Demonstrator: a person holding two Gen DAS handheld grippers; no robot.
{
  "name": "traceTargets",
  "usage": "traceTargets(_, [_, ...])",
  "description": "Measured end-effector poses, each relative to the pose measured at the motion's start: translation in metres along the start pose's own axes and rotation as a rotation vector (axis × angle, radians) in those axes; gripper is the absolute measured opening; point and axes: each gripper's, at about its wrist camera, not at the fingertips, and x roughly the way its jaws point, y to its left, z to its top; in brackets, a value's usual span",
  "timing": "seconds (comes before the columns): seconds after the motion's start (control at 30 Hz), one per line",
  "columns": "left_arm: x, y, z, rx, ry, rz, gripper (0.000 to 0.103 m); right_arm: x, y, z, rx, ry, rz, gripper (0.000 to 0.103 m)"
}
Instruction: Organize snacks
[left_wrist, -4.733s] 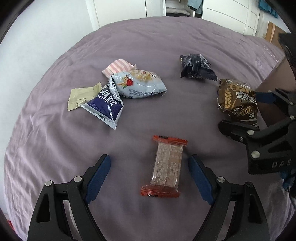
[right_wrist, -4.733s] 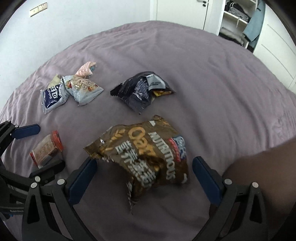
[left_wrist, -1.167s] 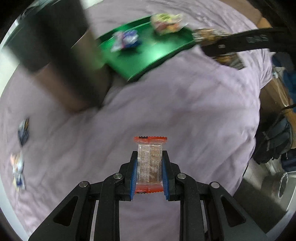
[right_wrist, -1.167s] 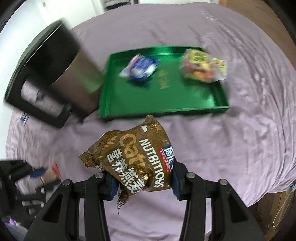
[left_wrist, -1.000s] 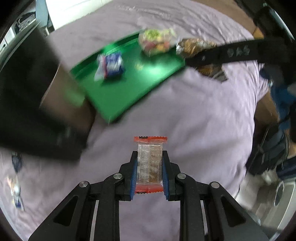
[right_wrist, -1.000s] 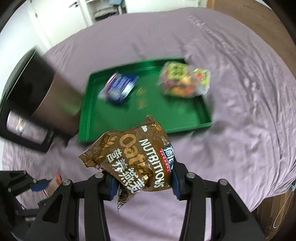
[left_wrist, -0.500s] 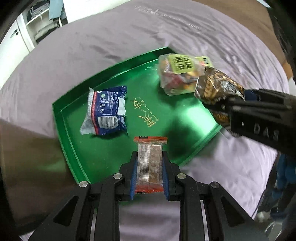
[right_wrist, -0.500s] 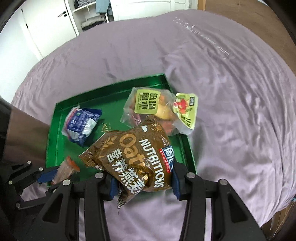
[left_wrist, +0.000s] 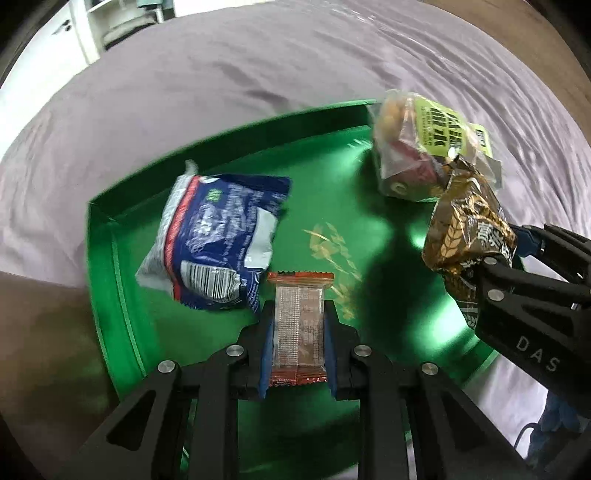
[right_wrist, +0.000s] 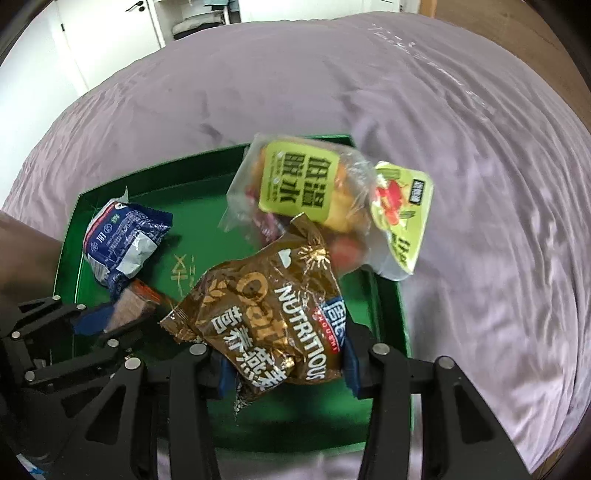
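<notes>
The left gripper (left_wrist: 297, 345) had its blue-padded fingers (left_wrist: 266, 350) pressed nearly together on the sides of a small clear bar packet with orange-red ends (left_wrist: 299, 328), which stood lengthwise between them with its far end poking out past the tips. Just beyond and left of those fingertips, a blue-and-white snack bag (left_wrist: 218, 240) lay in a green tray (left_wrist: 110, 280) set on a bed with a mauve cover (left_wrist: 221, 74). The right gripper (right_wrist: 284, 373) held its fingers partly apart, clamped on the lower part of a crumpled brown oat bag (right_wrist: 266, 314) whose top rose well ahead of the tips, over the tray. Past that bag, a clear pack with a lime-green label (right_wrist: 295, 184) rested at the tray's far right corner, partly overhanging the rim.
</notes>
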Motion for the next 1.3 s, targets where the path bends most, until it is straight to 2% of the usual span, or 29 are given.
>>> traceTargets(0.1, [0.002, 0.014, 0.003, -0.047, -0.019, 0.025, 0.019, 0.006, 0.007, 0.01, -0.022, -0.023, -0.002, 0.037])
traceTargets(0.23, [0.004, 0.023, 0.003, -0.083, -0.04, 0.058, 0.02, 0.014, 0.014, 0.02, -0.055, -0.04, -0.005, 0.043])
traceTargets(0.3, [0.002, 0.021, 0.0, -0.108, -0.05, 0.061, 0.02, 0.017, 0.017, 0.019, -0.067, -0.042, -0.004, 0.049])
traceTargets(0.5, [-0.002, 0.019, -0.01, -0.159, -0.078, 0.068, 0.021, 0.019, 0.017, 0.013, -0.063, -0.051, -0.018, 0.051])
traceTargets(0.53, [-0.002, 0.019, -0.012, -0.16, -0.08, 0.067, 0.025, 0.019, 0.018, 0.012, -0.068, -0.053, -0.019, 0.052])
traceTargets(0.57, [-0.003, 0.021, -0.013, -0.163, -0.082, 0.067, 0.034, 0.019, 0.018, 0.014, -0.07, -0.052, -0.016, 0.053])
traceTargets(0.6, [-0.005, 0.023, -0.015, -0.168, -0.085, 0.069, 0.038, 0.018, 0.018, 0.012, -0.073, -0.054, -0.019, 0.061])
traceTargets(0.67, [-0.007, 0.024, -0.016, -0.17, -0.097, 0.075, 0.04, 0.016, 0.017, 0.01, -0.076, -0.057, -0.017, 0.078])
traceTargets(0.73, [-0.011, 0.026, -0.019, -0.168, -0.105, 0.077, 0.045, 0.015, 0.015, 0.008, -0.083, -0.056, -0.017, 0.081])
traceTargets(0.77, [-0.012, 0.025, -0.02, -0.17, -0.107, 0.075, 0.051, 0.014, 0.015, 0.008, -0.085, -0.056, -0.017, 0.086])
traceTargets(0.8, [-0.014, 0.026, -0.02, -0.173, -0.111, 0.075, 0.053, 0.011, 0.014, 0.007, -0.084, -0.06, -0.013, 0.089])
traceTargets(0.93, [-0.026, 0.023, -0.023, -0.171, -0.147, 0.083, 0.053, -0.005, 0.011, 0.005, -0.077, -0.084, -0.009, 0.091])
traceTargets(0.97, [-0.03, 0.023, -0.025, -0.167, -0.157, 0.089, 0.053, -0.01, 0.01, 0.004, -0.075, -0.092, -0.008, 0.095])
traceTargets(1.0, [-0.033, 0.024, -0.027, -0.163, -0.166, 0.097, 0.053, -0.016, 0.009, 0.004, -0.073, -0.101, -0.009, 0.103])
traceTargets(1.17, [-0.047, 0.017, -0.033, -0.155, -0.198, 0.103, 0.06, -0.048, 0.006, 0.001, -0.066, -0.151, -0.002, 0.103])
traceTargets(1.3, [-0.057, 0.007, -0.04, -0.124, -0.218, 0.11, 0.06, -0.067, 0.004, -0.003, -0.052, -0.168, -0.018, 0.103])
